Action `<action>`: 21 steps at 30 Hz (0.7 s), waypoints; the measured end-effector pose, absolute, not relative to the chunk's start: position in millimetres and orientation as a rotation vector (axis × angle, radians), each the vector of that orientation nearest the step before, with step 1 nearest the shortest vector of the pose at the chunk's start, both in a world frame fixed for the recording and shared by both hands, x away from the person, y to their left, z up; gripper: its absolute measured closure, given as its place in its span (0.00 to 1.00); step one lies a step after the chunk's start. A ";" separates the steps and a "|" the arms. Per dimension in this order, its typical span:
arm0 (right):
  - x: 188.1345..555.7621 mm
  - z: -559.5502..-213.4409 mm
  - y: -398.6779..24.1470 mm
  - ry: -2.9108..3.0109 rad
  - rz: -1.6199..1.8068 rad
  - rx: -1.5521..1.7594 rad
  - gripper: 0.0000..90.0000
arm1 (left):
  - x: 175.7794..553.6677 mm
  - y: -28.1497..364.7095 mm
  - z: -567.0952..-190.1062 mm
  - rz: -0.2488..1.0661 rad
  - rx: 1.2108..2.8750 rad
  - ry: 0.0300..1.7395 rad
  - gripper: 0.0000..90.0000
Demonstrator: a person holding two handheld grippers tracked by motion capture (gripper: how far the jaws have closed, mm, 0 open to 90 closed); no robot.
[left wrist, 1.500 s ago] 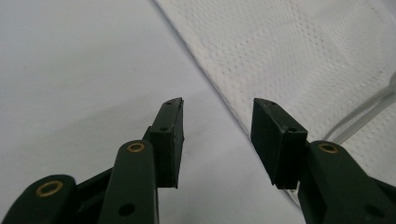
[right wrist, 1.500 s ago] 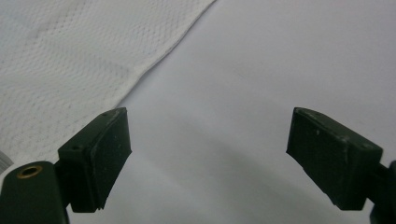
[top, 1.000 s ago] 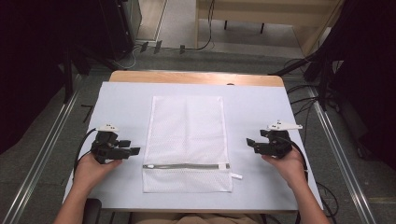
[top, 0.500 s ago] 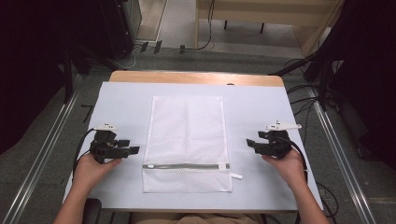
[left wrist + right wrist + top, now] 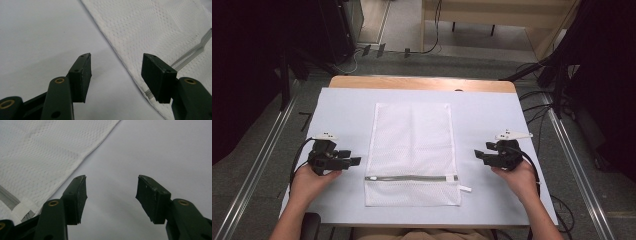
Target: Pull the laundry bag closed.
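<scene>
My left hand [image 5: 309,182] and right hand [image 5: 519,180] come in over the near edge of the bench [image 5: 342,107], each holding a gripper just above its pale blue-grey top. My left gripper [image 5: 354,161] sits toward the bench's left edge, its jaws apart and holding nothing, pointing inward at the left side of the white mesh bag [image 5: 412,145]. In the left gripper view the bag's hem [image 5: 125,65] runs between my jaws. My right gripper [image 5: 478,154] sits toward the right edge, jaws likewise apart and empty, aimed at the bag's right side and a little clear of it. The bag lies flat at the middle of the bench, its long sides running from near to far. Its grey zipper [image 5: 412,177] crosses the near end, with a small white tab [image 5: 465,188] at the zipper's right end. The bag's far end stops short of the bench's wooden far edge [image 5: 422,83].
</scene>
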State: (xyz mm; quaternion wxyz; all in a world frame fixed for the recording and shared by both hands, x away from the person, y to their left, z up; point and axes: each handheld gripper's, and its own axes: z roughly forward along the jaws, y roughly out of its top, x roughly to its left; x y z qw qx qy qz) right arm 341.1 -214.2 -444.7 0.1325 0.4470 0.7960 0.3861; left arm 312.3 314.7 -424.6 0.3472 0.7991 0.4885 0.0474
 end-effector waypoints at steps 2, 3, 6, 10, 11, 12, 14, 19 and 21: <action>340.6 -444.5 -212.8 2.319 1.121 1.282 0.47 | 312.1 314.6 -424.4 0.123 2.071 1.267 0.47; 340.6 -444.5 -212.8 2.319 1.121 1.282 0.47 | 312.1 314.6 -424.4 0.123 2.071 1.267 0.47; 338.1 -443.4 -206.8 2.338 1.131 1.267 0.48 | 312.9 315.3 -425.6 0.132 2.077 1.287 0.46; 336.3 -442.8 -201.4 2.362 1.132 1.244 0.48 | 312.9 316.4 -425.1 0.129 2.064 1.285 0.46; 335.6 -442.4 -200.0 2.362 1.136 1.241 0.49 | 312.8 316.3 -425.0 0.129 2.063 1.283 0.46; 335.2 -441.9 -198.7 2.367 1.140 1.232 0.49 | 312.8 316.3 -425.0 0.129 2.063 1.283 0.46; 334.0 -441.1 -195.6 2.373 1.147 1.225 0.49 | 312.9 316.2 -425.0 0.125 2.066 1.278 0.46; 331.5 -439.6 -188.0 2.396 1.159 1.202 0.50 | 312.5 315.8 -424.8 0.123 2.064 1.274 0.46; 331.0 -439.1 -186.7 2.397 1.161 1.200 0.50 | 312.4 315.8 -424.6 0.122 2.064 1.272 0.46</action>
